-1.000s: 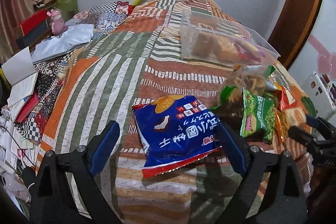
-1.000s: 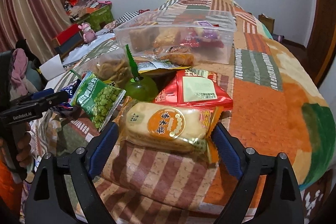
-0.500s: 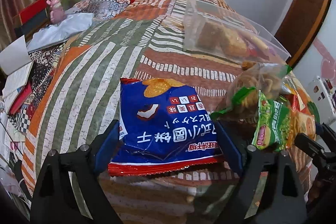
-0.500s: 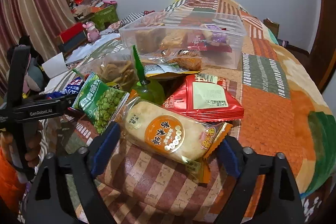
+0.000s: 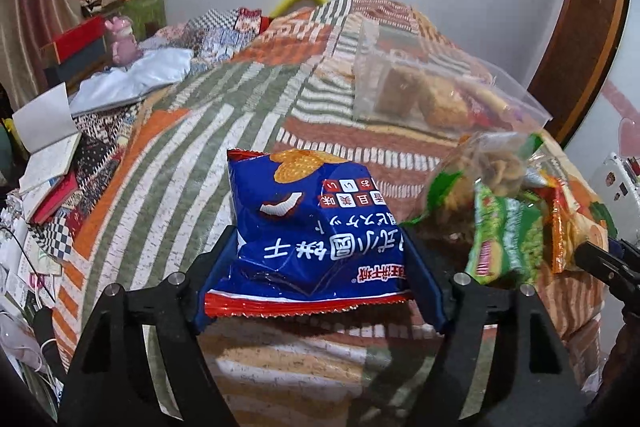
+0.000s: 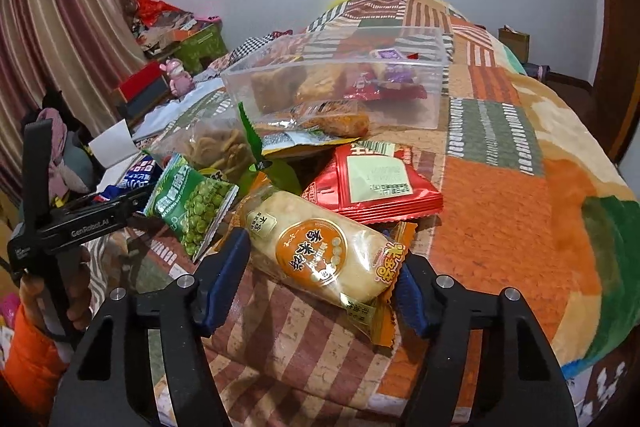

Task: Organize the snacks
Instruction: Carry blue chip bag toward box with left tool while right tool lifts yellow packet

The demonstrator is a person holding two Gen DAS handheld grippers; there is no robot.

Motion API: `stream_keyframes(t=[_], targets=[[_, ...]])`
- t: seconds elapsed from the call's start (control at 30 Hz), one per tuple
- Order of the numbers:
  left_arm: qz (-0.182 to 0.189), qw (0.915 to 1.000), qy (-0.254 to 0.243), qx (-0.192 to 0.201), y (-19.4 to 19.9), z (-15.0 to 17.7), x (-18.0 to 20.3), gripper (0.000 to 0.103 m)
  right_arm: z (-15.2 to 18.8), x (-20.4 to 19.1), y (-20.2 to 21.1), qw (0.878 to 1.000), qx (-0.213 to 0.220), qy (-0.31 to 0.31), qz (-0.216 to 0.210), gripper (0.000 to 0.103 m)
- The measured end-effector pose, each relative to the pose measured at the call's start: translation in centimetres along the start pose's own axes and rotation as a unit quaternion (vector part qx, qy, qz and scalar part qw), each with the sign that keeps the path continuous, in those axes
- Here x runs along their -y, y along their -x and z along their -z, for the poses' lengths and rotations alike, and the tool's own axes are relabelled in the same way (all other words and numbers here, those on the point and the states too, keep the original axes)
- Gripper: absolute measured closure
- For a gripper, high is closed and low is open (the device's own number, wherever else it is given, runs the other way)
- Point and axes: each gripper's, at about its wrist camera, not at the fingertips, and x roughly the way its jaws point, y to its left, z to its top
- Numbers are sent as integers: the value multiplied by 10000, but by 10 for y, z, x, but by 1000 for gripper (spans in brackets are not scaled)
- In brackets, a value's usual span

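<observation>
My left gripper [image 5: 320, 279] is shut on a blue snack bag [image 5: 316, 227], whose lower end is crumpled between the blue pads and lifted off the quilt. My right gripper [image 6: 320, 279] is shut on an orange rice cracker pack [image 6: 324, 259], tilted between the pads. A clear plastic bin [image 6: 340, 83] with several snacks inside stands behind the pile; it also shows in the left wrist view [image 5: 436, 95]. The left gripper [image 6: 132, 203] shows side-on in the right wrist view.
Loose snacks lie on the patchwork quilt [image 6: 516, 207]: a green pea bag [image 6: 192, 207], a red pack [image 6: 376, 183], a clear bag of chips [image 6: 216, 147], a green jelly cup [image 6: 280, 171]. Books [image 5: 48, 167] and clutter lie left of the bed.
Both grippers have moved forward and closed. The left one has pinched and raised the blue bag; the right one has clamped the rice cracker pack, which has tilted.
</observation>
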Motion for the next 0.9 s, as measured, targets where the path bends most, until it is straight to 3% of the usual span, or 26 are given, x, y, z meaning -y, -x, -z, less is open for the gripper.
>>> stream_keyframes(t=[0.03,0.1,0.43,0.57,0.9], targets=[[11,10000,0,55,4,-2,1,26,-1,1,2,10000,23,-15,-11,40],[62,9999,16,130,10,-6,2,26,-3,3,6,10000,75,-48,-30,52],[325,9982,108,498,36,-34,15,26,-15,18,11,9993,277,-155,-189,55],[415,9974,85,583,39,-41,26,26,-19,23,16,9988,376,-190,-267,67],[675,9958,-2,624,40,-52,48,26,-32,29,32,9963,686,-255,-445,75]])
